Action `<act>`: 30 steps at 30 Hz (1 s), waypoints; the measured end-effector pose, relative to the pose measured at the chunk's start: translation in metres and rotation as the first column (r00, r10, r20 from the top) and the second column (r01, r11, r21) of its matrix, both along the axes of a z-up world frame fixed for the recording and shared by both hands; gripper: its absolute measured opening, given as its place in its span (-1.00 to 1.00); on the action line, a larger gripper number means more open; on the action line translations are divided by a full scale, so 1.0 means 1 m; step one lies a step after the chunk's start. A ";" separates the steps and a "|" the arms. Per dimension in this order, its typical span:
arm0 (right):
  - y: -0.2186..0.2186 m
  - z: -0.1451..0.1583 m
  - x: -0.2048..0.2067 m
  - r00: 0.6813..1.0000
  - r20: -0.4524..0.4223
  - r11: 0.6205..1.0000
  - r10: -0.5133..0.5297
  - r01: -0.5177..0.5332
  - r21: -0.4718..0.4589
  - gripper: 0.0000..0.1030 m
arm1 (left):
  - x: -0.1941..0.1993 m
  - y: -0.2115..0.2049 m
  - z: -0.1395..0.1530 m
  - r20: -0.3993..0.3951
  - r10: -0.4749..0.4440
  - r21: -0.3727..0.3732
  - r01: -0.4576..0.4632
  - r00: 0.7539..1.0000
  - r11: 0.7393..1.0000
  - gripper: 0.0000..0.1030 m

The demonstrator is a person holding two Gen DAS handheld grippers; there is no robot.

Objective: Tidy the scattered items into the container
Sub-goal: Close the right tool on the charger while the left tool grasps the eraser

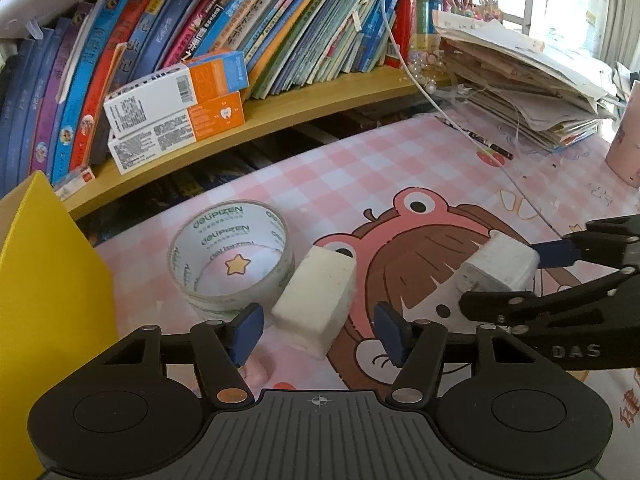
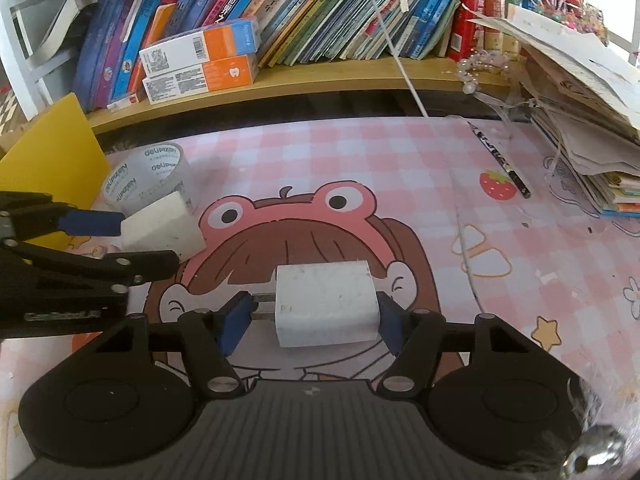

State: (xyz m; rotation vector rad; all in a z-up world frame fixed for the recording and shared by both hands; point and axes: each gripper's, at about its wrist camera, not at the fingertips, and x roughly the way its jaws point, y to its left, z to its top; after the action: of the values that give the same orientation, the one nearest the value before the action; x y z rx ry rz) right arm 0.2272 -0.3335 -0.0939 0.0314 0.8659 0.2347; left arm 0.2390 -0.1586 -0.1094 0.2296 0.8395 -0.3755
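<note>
Straddling the eraser (image 1: 316,300), the left hand-held gripper (image 1: 316,330) stands released, pads clear of both sides. Its long axis runs forward, between the jaws. The right hand-held gripper (image 2: 314,320) brackets the charger (image 2: 326,304), apparently touching one side only.

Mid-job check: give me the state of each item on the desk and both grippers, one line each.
Left gripper: open, astride the eraser.
Right gripper: open, left pad clear of the charger.
Eraser: flat on the mat, touching the tape.
Charger: on the mat, prongs left.
Tape roll: lying flat.
Pencil: lying loose.
</note>
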 end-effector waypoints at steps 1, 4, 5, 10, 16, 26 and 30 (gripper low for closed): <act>-0.001 0.001 -0.001 1.000 0.000 1.000 -0.003 0.003 0.003 0.24 | 0.001 -0.001 -0.001 -0.004 -0.002 0.000 0.002 1.000 1.000 0.17; -0.004 0.002 -0.005 1.000 -0.007 1.000 -0.017 0.017 0.012 0.24 | 0.002 -0.005 -0.002 -0.004 -0.016 0.013 0.016 1.000 1.000 0.17; -0.004 0.003 -0.007 1.000 -0.009 1.000 -0.020 0.020 0.013 0.24 | 0.003 -0.005 -0.003 -0.003 -0.019 0.017 0.019 1.000 1.000 0.17; -0.005 0.003 -0.013 0.999 -0.022 0.999 -0.034 0.035 0.010 0.24 | 0.003 0.000 -0.001 0.004 0.002 0.023 -0.002 1.000 1.000 -0.24; -0.005 0.008 -0.023 0.999 -0.026 0.999 -0.046 0.046 0.010 0.23 | -0.006 0.007 0.007 -0.011 -0.031 -0.007 0.031 0.999 0.999 -0.52; -0.007 0.018 -0.044 0.998 -0.018 0.998 -0.058 0.059 0.028 0.23 | -0.041 0.003 0.031 0.025 -0.097 -0.001 0.097 0.995 0.995 -0.62; -0.007 0.023 -0.052 0.998 -0.006 0.998 -0.059 0.059 0.031 0.23 | -0.055 0.008 0.040 0.033 -0.106 -0.002 0.106 0.994 0.994 -0.63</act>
State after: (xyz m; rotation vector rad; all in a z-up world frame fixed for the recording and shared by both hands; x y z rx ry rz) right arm 0.1749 -0.3405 -0.0714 0.0863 0.8656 0.1930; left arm 0.1840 -0.1505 -0.0692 0.2765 0.7961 -0.4713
